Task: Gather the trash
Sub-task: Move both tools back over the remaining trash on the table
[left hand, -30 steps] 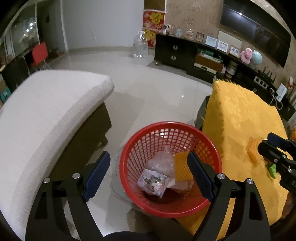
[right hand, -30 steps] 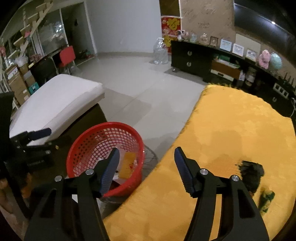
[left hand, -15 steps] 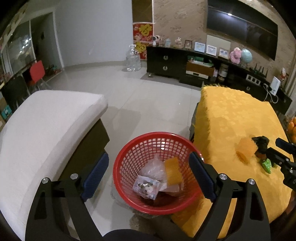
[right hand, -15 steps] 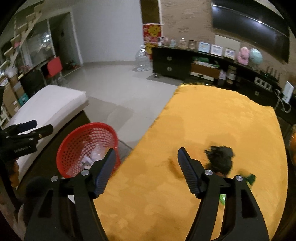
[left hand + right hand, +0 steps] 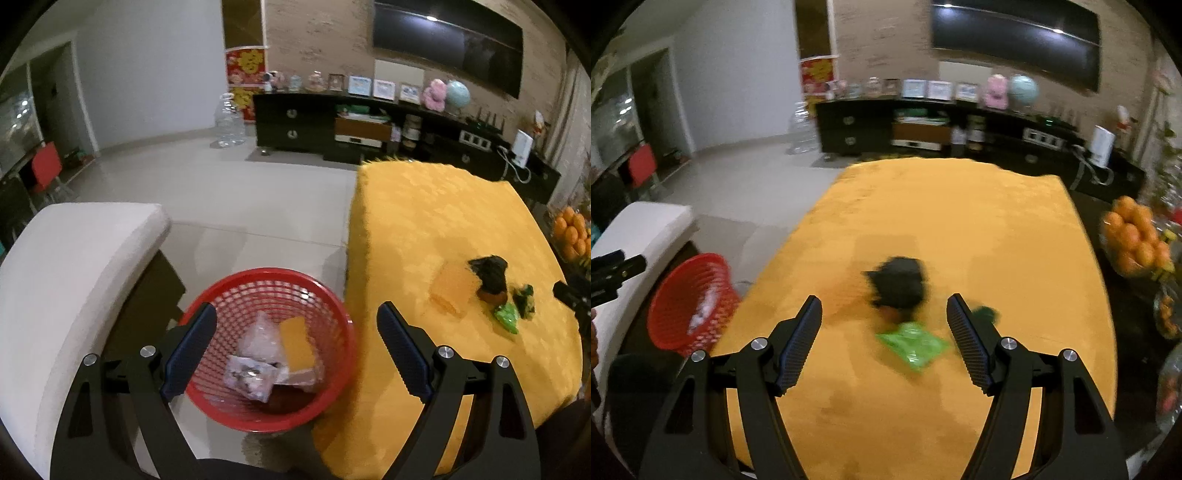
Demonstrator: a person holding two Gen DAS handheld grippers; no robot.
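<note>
A red mesh basket (image 5: pixel 334 310) stands on the floor beside the yellow-covered table (image 5: pixel 424 206). It holds clear plastic bags (image 5: pixel 258 338) and an orange packet (image 5: pixel 295 343). My left gripper (image 5: pixel 291 345) is open and empty above the basket. On the table lie a black crumpled piece (image 5: pixel 899 282), a bright green wrapper (image 5: pixel 912 345), a dark green wrapper (image 5: pixel 524 297) and an orange packet (image 5: pixel 450 290). My right gripper (image 5: pixel 884 341) is open and empty above the table, with the green wrapper between its fingers in view.
A white cushioned seat (image 5: pixel 62 273) stands left of the basket. A bowl of oranges (image 5: pixel 1137 240) sits at the table's right edge. A dark TV cabinet (image 5: pixel 369 129) with ornaments lines the far wall. Tiled floor (image 5: pixel 221 192) lies between.
My right gripper has swung right, from over the basket and table edge to over the trash on the table. My left gripper has pulled back and up from the basket.
</note>
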